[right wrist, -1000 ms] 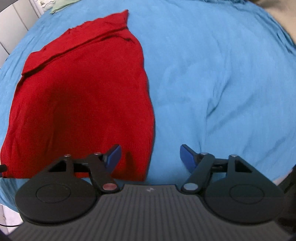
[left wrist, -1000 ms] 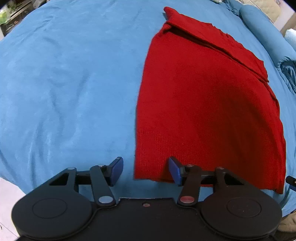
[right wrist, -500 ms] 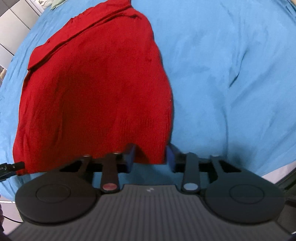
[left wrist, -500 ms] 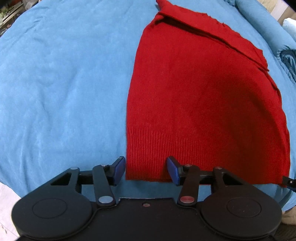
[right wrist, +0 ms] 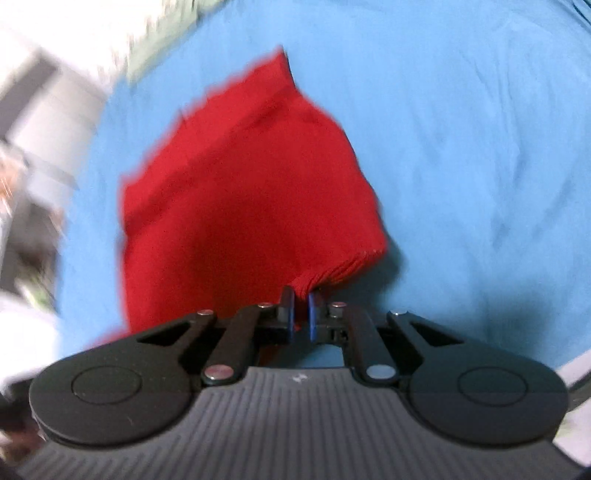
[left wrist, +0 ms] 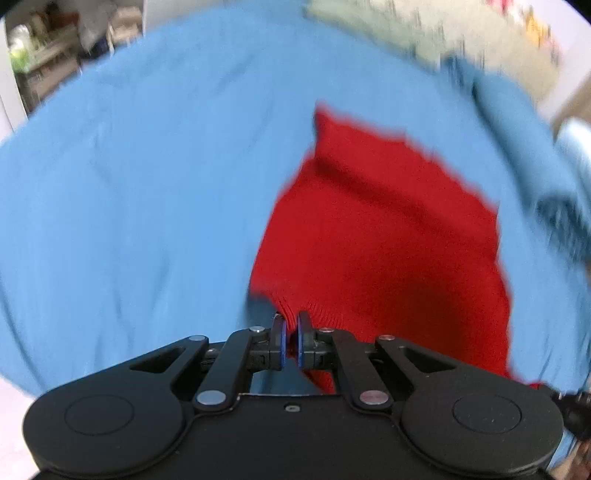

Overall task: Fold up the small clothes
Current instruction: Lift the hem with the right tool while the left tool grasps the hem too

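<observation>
A red knitted garment (left wrist: 376, 236) lies on a blue sheet (left wrist: 129, 184), with its far end folded over. My left gripper (left wrist: 290, 325) is shut on the ribbed hem at the near left corner, which is lifted off the sheet. In the right wrist view the same red garment (right wrist: 240, 192) hangs from my right gripper (right wrist: 302, 301), shut on the hem at its near right corner. That corner is raised and casts a shadow on the blue sheet (right wrist: 461, 129). Both views are blurred by motion.
A rolled blue blanket (left wrist: 524, 147) lies at the far right of the bed. Beige bedding (left wrist: 424, 29) sits beyond it. Shelves with clutter (left wrist: 40, 62) stand off the far left; pale furniture (right wrist: 44, 110) shows at the left of the right wrist view.
Both grippers went from open around the garment's near hem to shut on it. Both have risen, lifting the near corners off the sheet, and the views now look farther across the bed.
</observation>
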The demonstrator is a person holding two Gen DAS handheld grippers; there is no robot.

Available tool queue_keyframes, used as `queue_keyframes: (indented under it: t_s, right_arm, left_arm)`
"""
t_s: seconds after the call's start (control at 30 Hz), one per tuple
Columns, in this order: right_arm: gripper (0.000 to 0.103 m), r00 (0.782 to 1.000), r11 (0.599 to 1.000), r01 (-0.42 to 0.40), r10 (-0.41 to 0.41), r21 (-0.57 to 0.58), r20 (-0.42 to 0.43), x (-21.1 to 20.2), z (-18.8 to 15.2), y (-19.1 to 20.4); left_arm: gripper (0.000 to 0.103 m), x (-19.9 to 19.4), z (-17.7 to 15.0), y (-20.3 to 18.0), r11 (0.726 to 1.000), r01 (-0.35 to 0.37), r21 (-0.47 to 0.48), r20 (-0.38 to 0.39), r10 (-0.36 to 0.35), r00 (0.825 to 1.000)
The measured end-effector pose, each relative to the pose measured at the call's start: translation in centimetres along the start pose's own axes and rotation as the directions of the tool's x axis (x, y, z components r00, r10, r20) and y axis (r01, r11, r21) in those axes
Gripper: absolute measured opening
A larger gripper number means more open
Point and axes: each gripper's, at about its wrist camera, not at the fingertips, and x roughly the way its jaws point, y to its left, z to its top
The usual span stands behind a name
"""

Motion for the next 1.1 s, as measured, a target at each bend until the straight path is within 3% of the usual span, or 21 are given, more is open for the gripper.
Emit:
queue_keyframes:
  t_s: [0.13, 0.23, 0.33, 0.4, 0.5, 0.63, 0.8, 0.83, 0.87, 0.9, 0.93, 0.97, 1.0, 1.1]
  right_arm:
    - [0.022, 0.989, 0.996, -0.094, 0.093, -0.001, 0.119, 0.2, 6.6, 3.5]
    - [0.022, 0.967, 0.986, -0.169, 0.167, -0.005, 0.195, 2.2, 12.3, 5.9]
    - [0.022, 0.951, 0.983, -0.177, 0.183, -0.046, 0.248, 5.9, 17.7, 8.0]
    - [0.022, 0.947, 0.983, -0.172, 0.183, -0.062, 0.265, 9.5, 20.8, 8.9]
    - [0.022, 0.952, 0.989, -0.139, 0.146, -0.047, 0.271, 15.6, 24.1, 8.9]
    - [0.022, 0.971, 0.999, -0.047, 0.048, -0.013, 0.235, 23.4, 26.1, 7.9]
    - [0.023, 0.971, 1.0, -0.014, 0.021, -0.028, 0.237, 26.2, 26.5, 7.6]
    - [0.027, 0.971, 0.999, -0.006, 0.018, -0.051, 0.24, 26.3, 26.3, 7.5]
    - [0.036, 0.968, 0.996, 0.023, -0.002, -0.081, 0.249, 26.5, 26.4, 7.8]
    - [0.048, 0.966, 0.992, 0.051, -0.02, -0.117, 0.257, 26.4, 26.6, 8.3]
    - [0.074, 0.962, 0.986, 0.071, -0.028, -0.153, 0.271, 26.2, 26.4, 8.8]
    - [0.089, 0.956, 0.978, 0.081, -0.022, -0.192, 0.293, 25.7, 26.0, 9.1]
    - [0.091, 0.95, 0.966, 0.084, -0.003, -0.245, 0.313, 25.0, 25.5, 9.6]
    - [0.091, 0.95, 0.92, 0.095, 0.03, -0.38, 0.311, 23.7, 23.5, 10.6]
  left_arm:
    - [0.005, -1.0, 7.1, -2.2, 0.998, 0.055, -0.031, 0.174, -0.049, 0.983]
    - [0.005, 0.7, 12.0, -4.3, 0.995, 0.1, -0.012, 0.282, -0.092, 0.955]
    - [0.005, 4.7, 16.8, -6.4, 0.992, 0.127, 0.004, 0.35, -0.12, 0.929]
    - [0.005, 8.7, 19.5, -7.3, 0.992, 0.123, 0.005, 0.372, -0.116, 0.921]
    - [0.005, 15.6, 22.3, -8.2, 0.992, 0.124, -0.029, 0.317, -0.108, 0.942]
    - [0.005, 22.9, 23.9, -8.5, 0.998, 0.061, -0.035, 0.25, -0.05, 0.967]
    - [0.006, 26.0, 24.8, -9.1, 0.999, 0.0, -0.034, 0.225, 0.008, 0.974]
    - [0.007, 26.0, 24.8, -9.1, 0.999, -0.006, -0.033, 0.225, 0.013, 0.974]
    - [0.015, 25.9, 24.8, -9.2, 0.999, -0.013, -0.035, 0.233, 0.02, 0.972]
    - [0.041, 25.5, 24.5, -9.1, 0.999, -0.024, -0.04, 0.238, 0.033, 0.971]
    - [0.057, 25.3, 24.2, -9.2, 0.998, -0.039, -0.042, 0.242, 0.048, 0.969]
    - [0.078, 24.6, 23.9, -9.5, 0.998, -0.053, -0.037, 0.26, 0.061, 0.964]
    - [0.089, 23.7, 23.2, -9.8, 0.998, -0.06, -0.019, 0.289, 0.063, 0.955]
    - [0.095, 21.8, 21.2, -10.9, 0.995, -0.058, 0.082, 0.32, 0.029, 0.947]
